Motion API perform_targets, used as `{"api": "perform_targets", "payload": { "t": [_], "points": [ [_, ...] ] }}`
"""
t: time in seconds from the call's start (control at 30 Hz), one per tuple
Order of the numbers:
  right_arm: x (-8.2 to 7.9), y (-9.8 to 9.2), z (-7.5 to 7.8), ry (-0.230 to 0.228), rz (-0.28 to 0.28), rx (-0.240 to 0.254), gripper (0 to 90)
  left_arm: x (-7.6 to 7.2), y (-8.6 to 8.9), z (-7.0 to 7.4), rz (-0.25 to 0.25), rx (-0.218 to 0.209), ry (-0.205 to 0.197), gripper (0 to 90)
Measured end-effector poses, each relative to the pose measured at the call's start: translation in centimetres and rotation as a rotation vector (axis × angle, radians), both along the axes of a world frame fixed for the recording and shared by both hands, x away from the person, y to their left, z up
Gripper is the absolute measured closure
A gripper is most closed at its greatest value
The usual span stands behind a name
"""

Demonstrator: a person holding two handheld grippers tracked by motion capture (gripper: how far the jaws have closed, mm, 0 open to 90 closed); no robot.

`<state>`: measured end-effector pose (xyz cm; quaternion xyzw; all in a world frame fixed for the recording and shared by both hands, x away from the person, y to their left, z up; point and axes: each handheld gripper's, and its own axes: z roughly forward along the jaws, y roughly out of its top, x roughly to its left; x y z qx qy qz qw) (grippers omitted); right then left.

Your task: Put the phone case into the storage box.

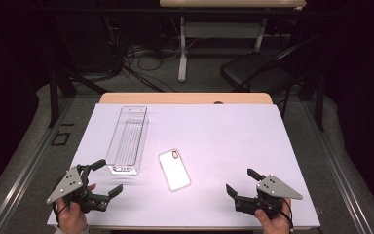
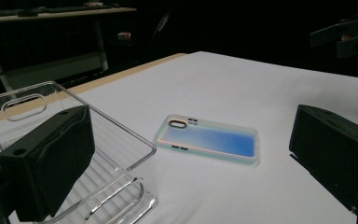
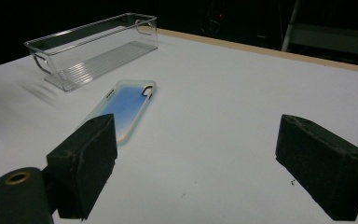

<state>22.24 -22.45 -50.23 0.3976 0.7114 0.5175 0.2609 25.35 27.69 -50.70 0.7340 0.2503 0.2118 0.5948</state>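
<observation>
Phone case [image 1: 174, 169] flat on counter [image 1: 233, 141] — light, thin, flexible; pinch long edges. Both hand-held grippers [image 1: 99, 179] [image 1: 238, 181] wide, empty — clear bin [image 1: 127, 140] near.

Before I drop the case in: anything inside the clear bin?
The bin looks empty: its ribbed floor shows through the clear walls in the high and right gripper views. The phone case lies flat beside it. The left jaw covers one near corner.
</observation>
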Motion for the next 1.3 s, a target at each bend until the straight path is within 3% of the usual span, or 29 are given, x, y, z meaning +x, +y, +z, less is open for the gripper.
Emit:
{"api": "perform_targets", "payload": {
  "t": [0.23,0.6,0.7,1.3],
  "points": [
    [2.1,1.2,0.9,0.086,0.007,0.004,7.8,0.0,-0.1,-0.1,-0.002,-0.003,0.001,0.3],
    [4.3,3.4,2.8,0.120,0.036,-0.018,5.2,0.1,0.0,-0.1,0.002,-0.003,0.007,0.4],
    [5.1,4.2,3.3,0.136,0.050,-0.035,10.2,0.1,0.0,-0.1,0.002,-0.004,0.009,0.4],
    [7.7,7.0,4.9,0.228,0.118,-0.097,20.2,0.1,0.0,-0.1,0.000,-0.003,0.010,0.4]
  ]
}}
